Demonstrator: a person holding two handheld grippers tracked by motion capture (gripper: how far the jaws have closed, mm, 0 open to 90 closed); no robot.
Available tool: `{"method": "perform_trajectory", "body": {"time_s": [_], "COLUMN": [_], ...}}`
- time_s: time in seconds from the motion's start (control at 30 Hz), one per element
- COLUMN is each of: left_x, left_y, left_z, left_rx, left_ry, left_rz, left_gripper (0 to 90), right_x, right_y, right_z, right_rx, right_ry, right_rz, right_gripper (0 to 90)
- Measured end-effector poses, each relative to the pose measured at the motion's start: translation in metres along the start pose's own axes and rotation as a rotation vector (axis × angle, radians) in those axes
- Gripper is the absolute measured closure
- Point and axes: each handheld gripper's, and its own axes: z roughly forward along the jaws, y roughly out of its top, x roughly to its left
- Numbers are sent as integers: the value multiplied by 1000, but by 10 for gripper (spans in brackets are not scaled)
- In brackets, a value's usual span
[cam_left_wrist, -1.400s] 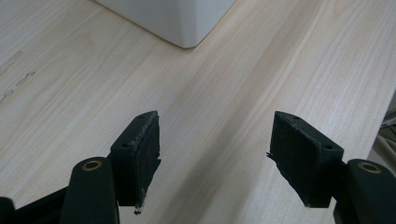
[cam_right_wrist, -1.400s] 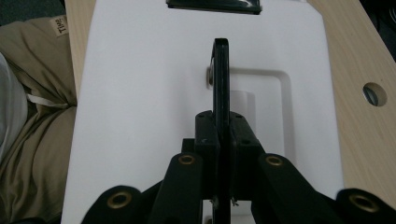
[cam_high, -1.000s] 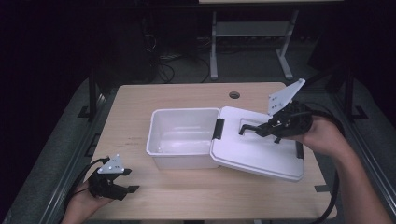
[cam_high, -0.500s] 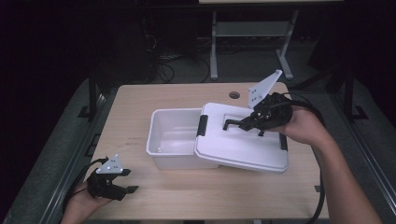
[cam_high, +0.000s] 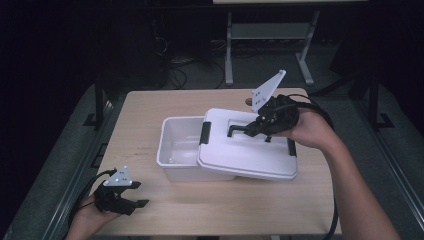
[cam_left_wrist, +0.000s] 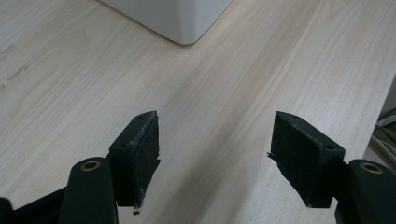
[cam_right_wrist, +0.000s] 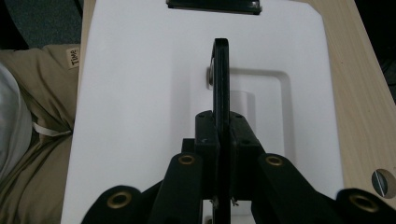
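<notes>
My right gripper (cam_high: 252, 129) clamped on black handle (cam_right_wrist: 221, 79) of white lid (cam_high: 245, 150); lid partly over white bin (cam_high: 175, 150). Left gripper (cam_left_wrist: 215, 158) jaws apart, empty, over table (cam_high: 145, 110) near-left corner.

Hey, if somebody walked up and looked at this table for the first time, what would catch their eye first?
Most likely the flat white plastic lid with black latches, held tilted over the open white plastic box at the middle of the pale wooden table. The right gripper is shut on the lid's black handle. Down at the table's near left corner, the left gripper rests with its fingers apart and nothing between them.
</notes>
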Motion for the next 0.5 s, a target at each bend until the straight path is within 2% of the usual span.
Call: {"method": "perform_trajectory", "body": {"time_s": [0.5], "left_x": [1], "left_y": [-3], "left_z": [-2], "left_rx": [-6], "left_ry": [0], "left_rz": [-9], "left_gripper": [322], "right_x": [-7], "right_y": [20], "right_z": [17], "right_rx": [-16], "right_ry": [15], "right_rz": [-19], "right_gripper": [843]}}
